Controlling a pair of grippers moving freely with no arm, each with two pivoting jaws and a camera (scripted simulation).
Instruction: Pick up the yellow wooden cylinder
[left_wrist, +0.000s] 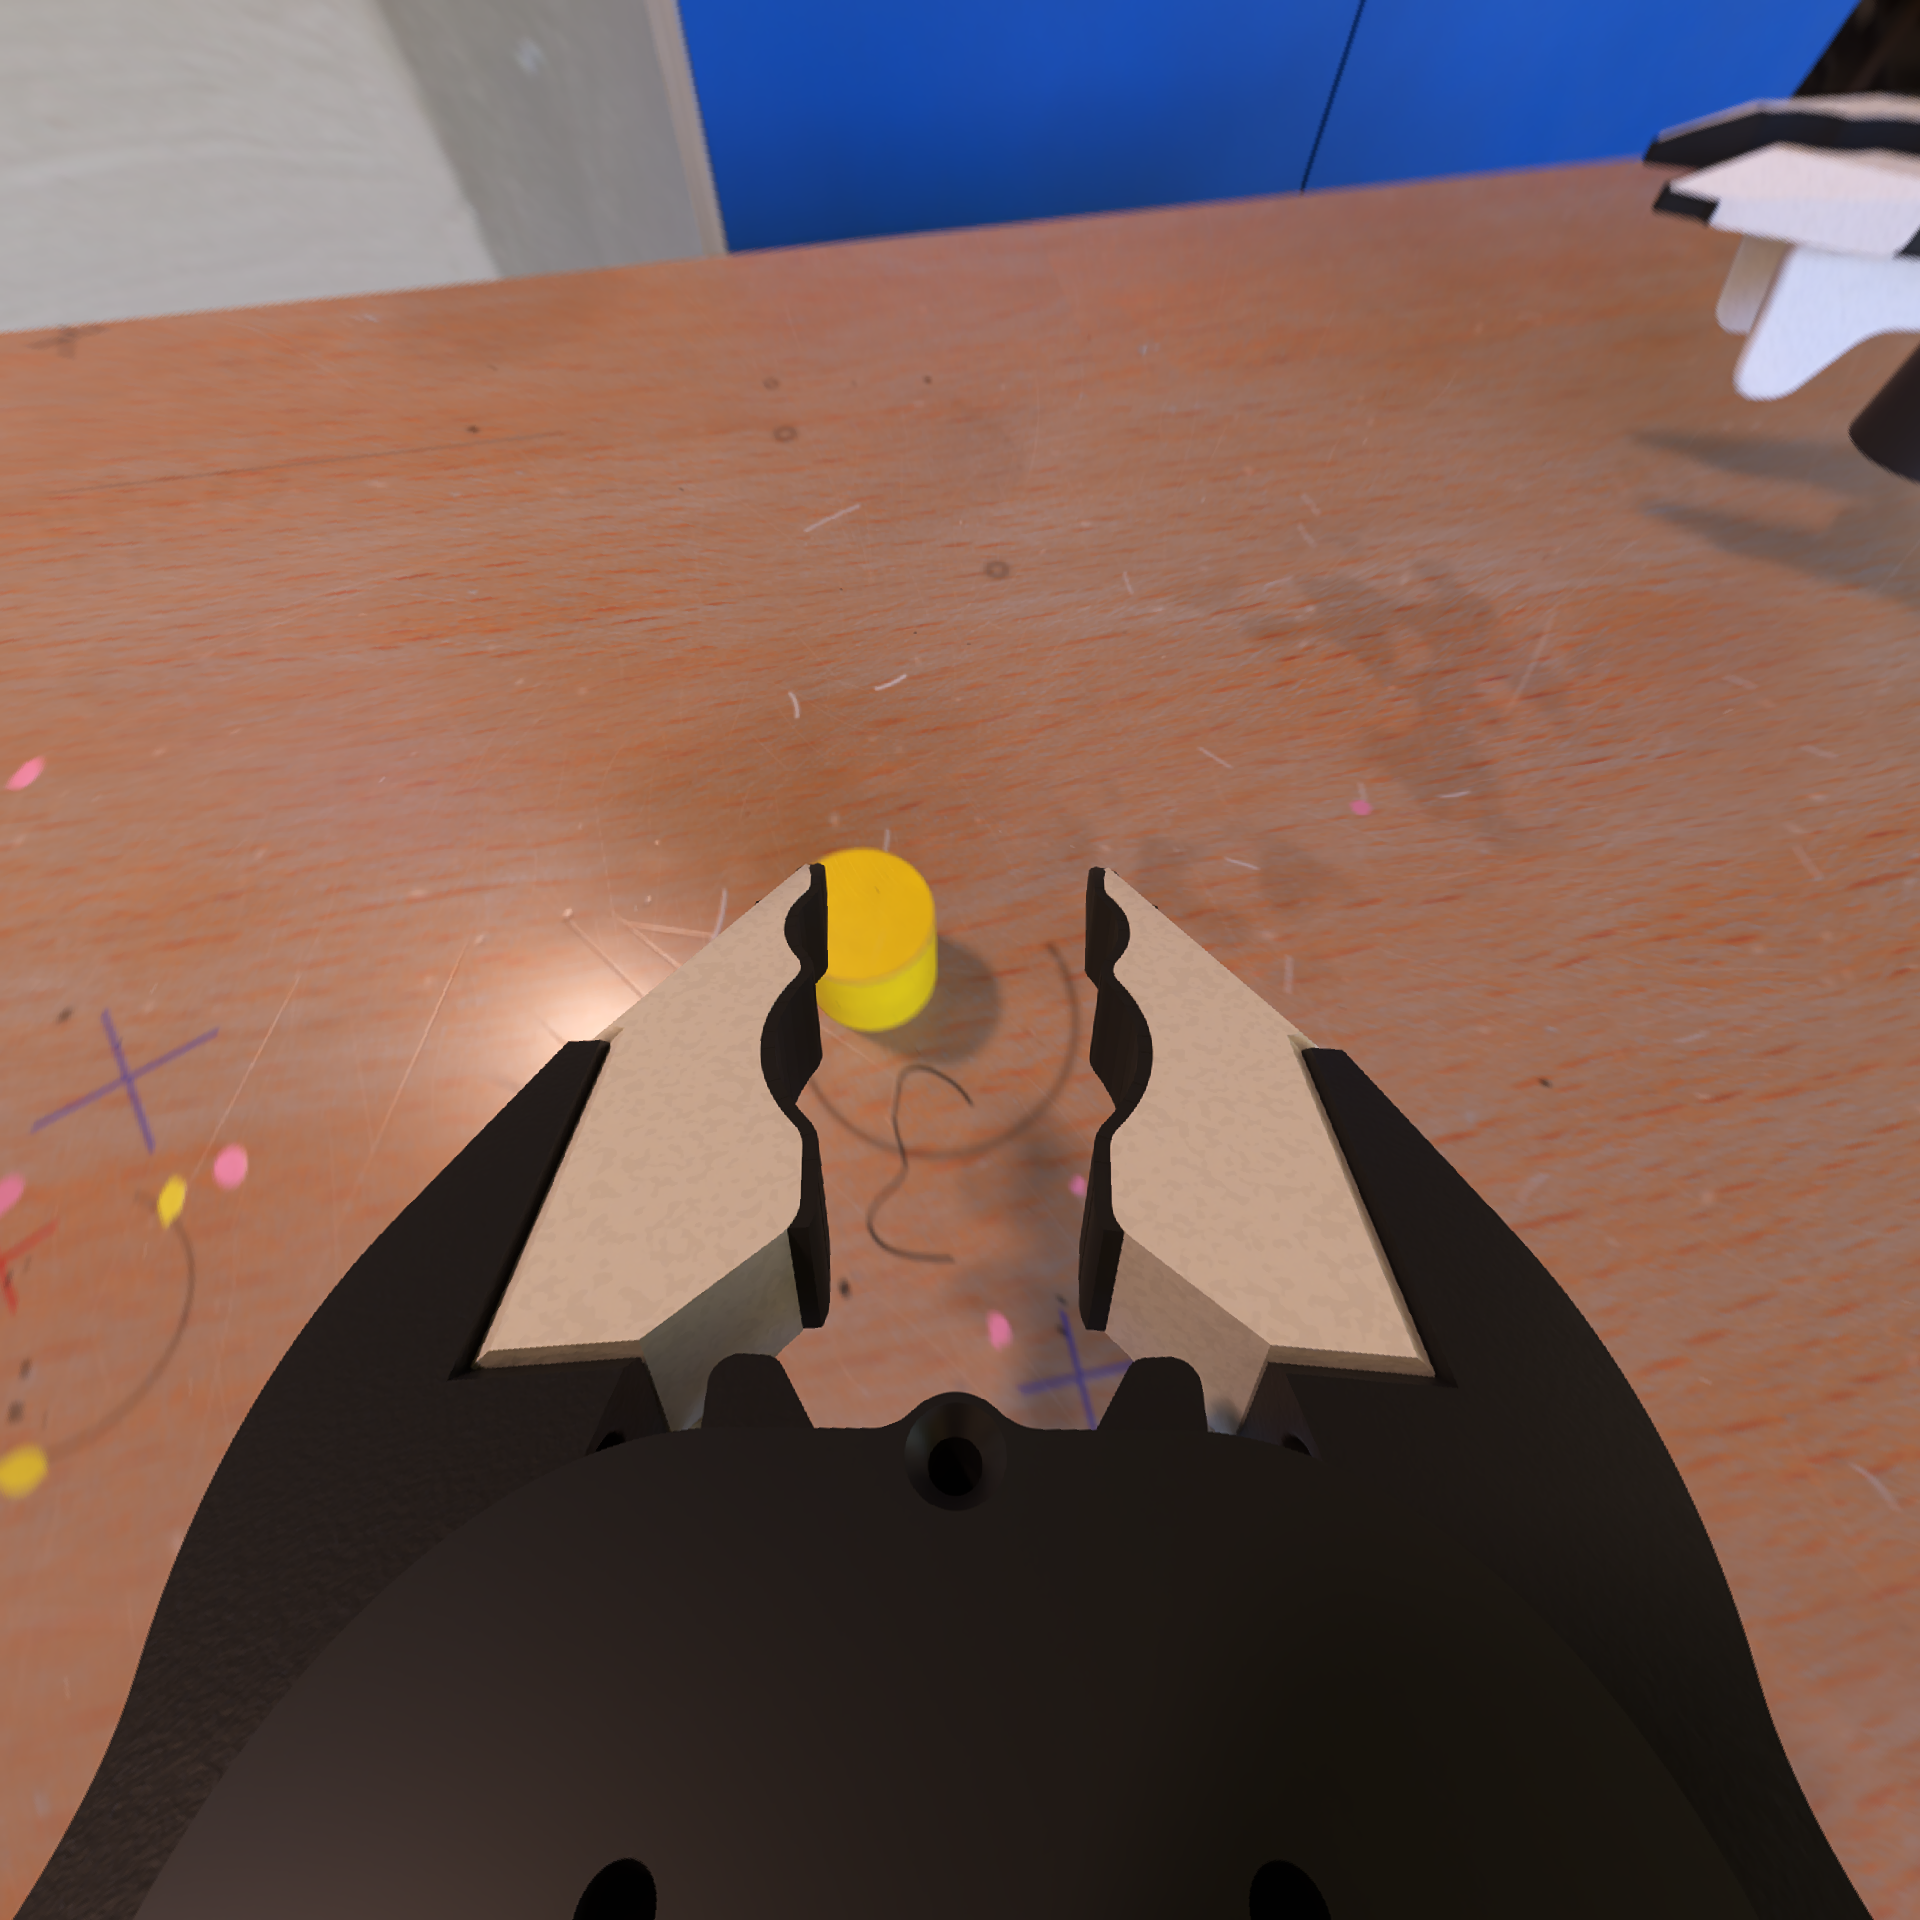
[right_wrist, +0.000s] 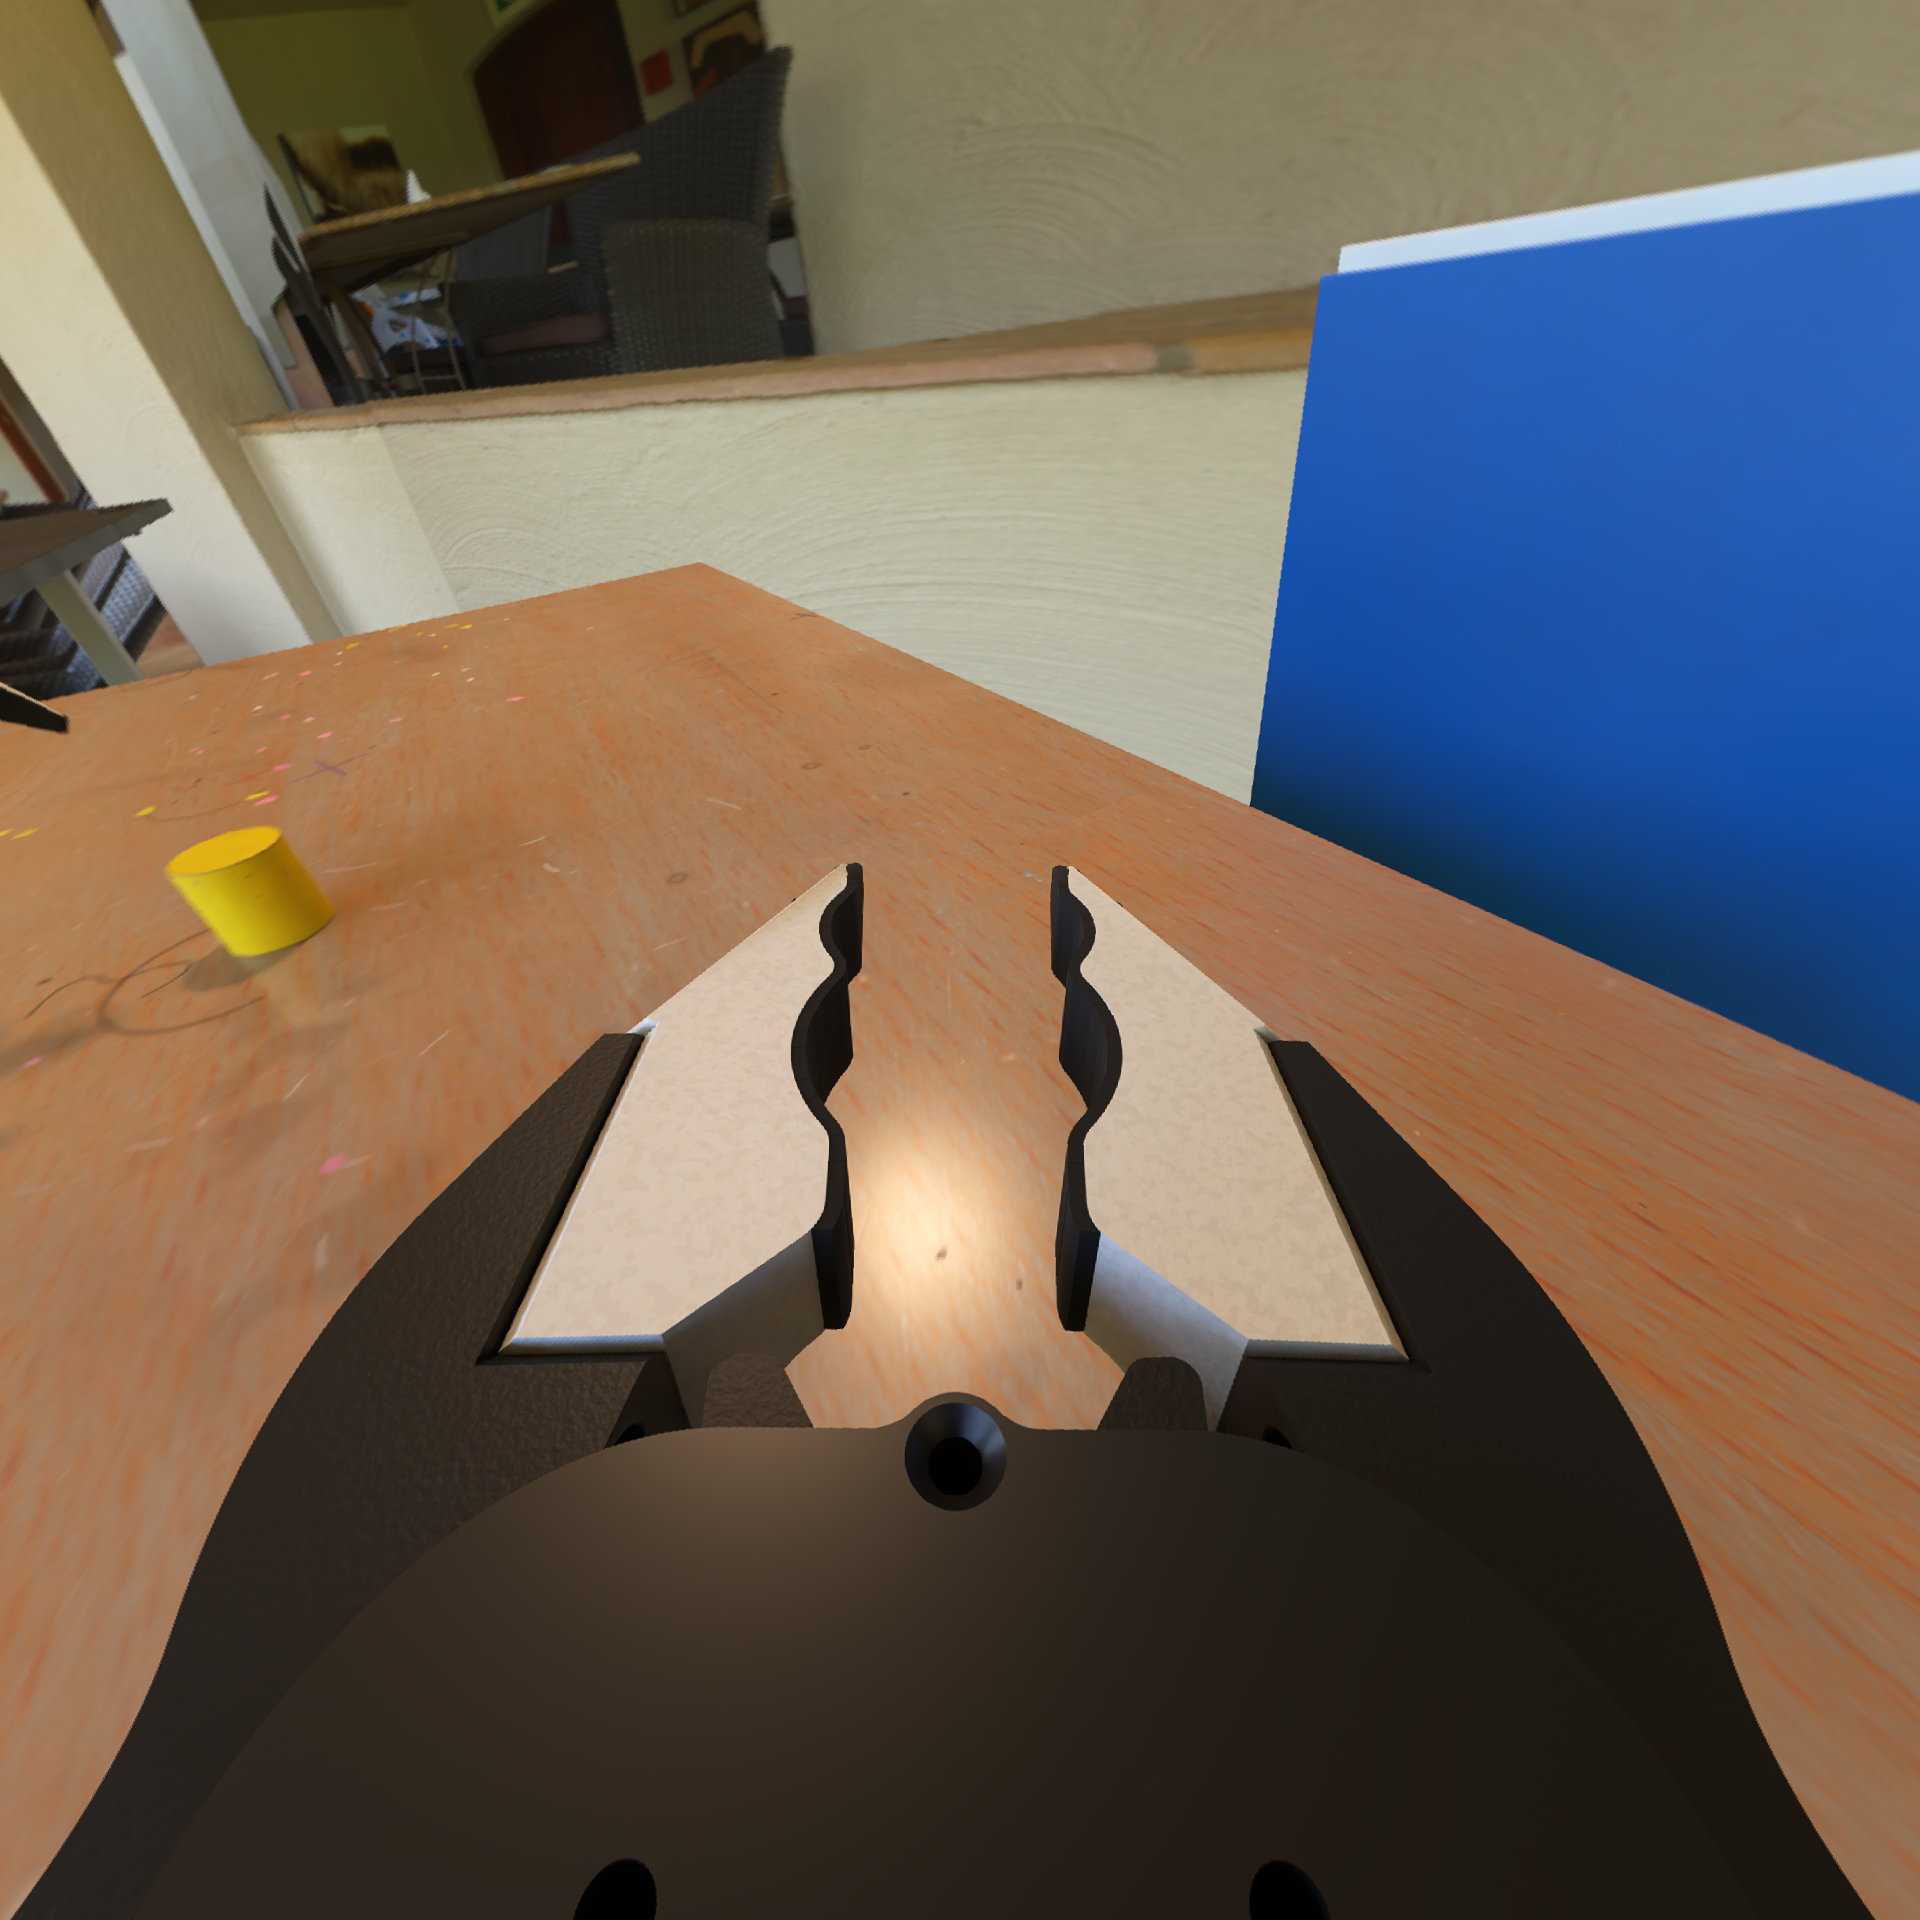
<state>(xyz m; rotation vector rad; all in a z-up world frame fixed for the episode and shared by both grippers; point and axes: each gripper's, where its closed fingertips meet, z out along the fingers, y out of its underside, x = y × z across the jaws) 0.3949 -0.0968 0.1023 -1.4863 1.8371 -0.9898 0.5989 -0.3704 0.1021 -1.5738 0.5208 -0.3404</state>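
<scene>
A smooth, painted-looking finish is shown on the yellow wooden cylinder (left_wrist: 878, 940); the table (left_wrist: 1039, 468) is seen as scratched, grained wood, faintly glossy.

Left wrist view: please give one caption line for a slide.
Open left hand-held gripper above the yellow cylinder on the wooden table.

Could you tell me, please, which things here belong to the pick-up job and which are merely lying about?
Belongs to the job:
- yellow wooden cylinder, upright on the table
- left hand-held gripper, open, the nearer one

Just there:
- right hand-held gripper, open, off to the side
- blue panel
- paint specks and pen marks
</scene>
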